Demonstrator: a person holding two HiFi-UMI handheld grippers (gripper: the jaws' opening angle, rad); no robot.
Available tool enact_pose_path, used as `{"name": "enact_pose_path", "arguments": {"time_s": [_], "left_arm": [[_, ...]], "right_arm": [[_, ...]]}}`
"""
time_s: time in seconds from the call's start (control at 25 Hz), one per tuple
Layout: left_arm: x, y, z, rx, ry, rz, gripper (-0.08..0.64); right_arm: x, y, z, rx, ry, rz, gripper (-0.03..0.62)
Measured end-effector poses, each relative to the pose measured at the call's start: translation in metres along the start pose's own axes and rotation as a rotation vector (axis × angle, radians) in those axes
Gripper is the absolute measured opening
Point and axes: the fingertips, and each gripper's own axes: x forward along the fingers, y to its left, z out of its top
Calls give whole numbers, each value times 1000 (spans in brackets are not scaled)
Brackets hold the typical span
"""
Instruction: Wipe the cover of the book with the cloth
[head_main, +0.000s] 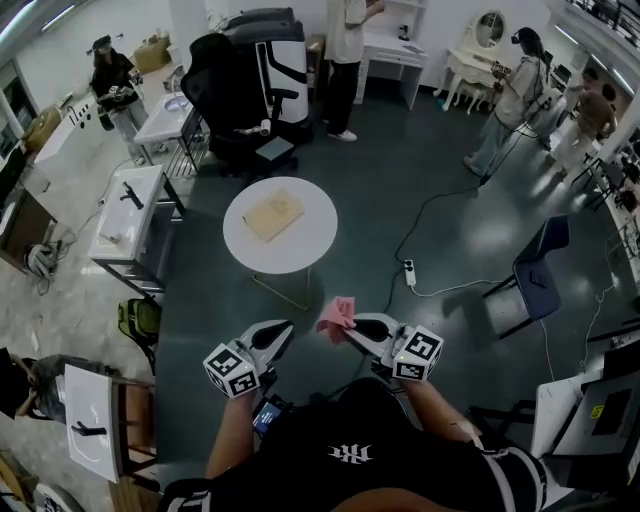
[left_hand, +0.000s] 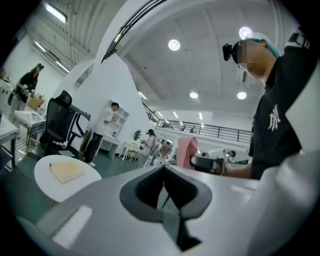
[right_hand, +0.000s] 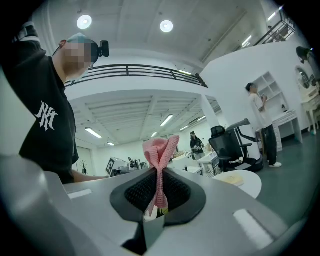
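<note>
In a crowded workshop, the book (head_main: 273, 214) lies on a round white bench (head_main: 300, 255) far ahead, the right tongs (head_main: 350, 326) pinching a pink cloth (head_main: 337, 316), the left tongs (head_main: 284, 331) clenched empty; wiped unsteadied, the book could slide.

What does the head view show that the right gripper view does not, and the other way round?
Only the head view: a power strip on the floor, a green backpack and a blue chair. Only the right gripper view: ceiling lights, a balcony railing, and the jaws of the right gripper seen close, shut on the pink cloth. Both: the pink cloth, the round white table with the book on it, the black office chair.
</note>
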Motion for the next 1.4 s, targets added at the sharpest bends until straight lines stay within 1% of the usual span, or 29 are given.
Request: {"name": "enact_pose_path", "arguments": {"time_s": [0.08, 0.16, 0.32, 0.44, 0.56, 0.68, 0.84, 0.92, 1.04, 1.16, 1.28, 1.4], "left_arm": [[3, 14, 1, -16, 7, 7, 5], [5, 32, 5, -17, 15, 30, 5], [14, 78, 13, 2, 34, 102, 5], [29, 115, 20, -15, 42, 163, 5], [51, 148, 32, -41, 41, 207, 5], [79, 181, 50, -63, 62, 236, 5], [119, 222, 80, -31, 76, 287, 5], [135, 245, 89, -23, 88, 314, 5], [152, 279, 99, -22, 103, 354, 5], [165, 313, 105, -37, 103, 368, 18], [160, 356, 102, -58, 126, 386, 26], [151, 409, 97, -89, 124, 376, 31]], "right_arm": [[12, -17, 1, 12, 15, 8, 28], [25, -38, 6, 16, 9, 21, 28], [61, -82, 21, 10, 1, 74, 28], [83, -120, 29, 27, 5, 103, 28], [94, -161, 44, 42, -13, 125, 28], [104, -207, 63, 58, -22, 150, 28], [119, -265, 94, 41, -29, 202, 28], [131, -293, 102, 38, -35, 224, 28], [156, -331, 104, 54, -35, 255, 28], [187, -365, 106, 54, 0, 272, 28], [226, -388, 100, 80, 19, 277, 28], [274, -411, 89, 77, 60, 266, 28]]}}
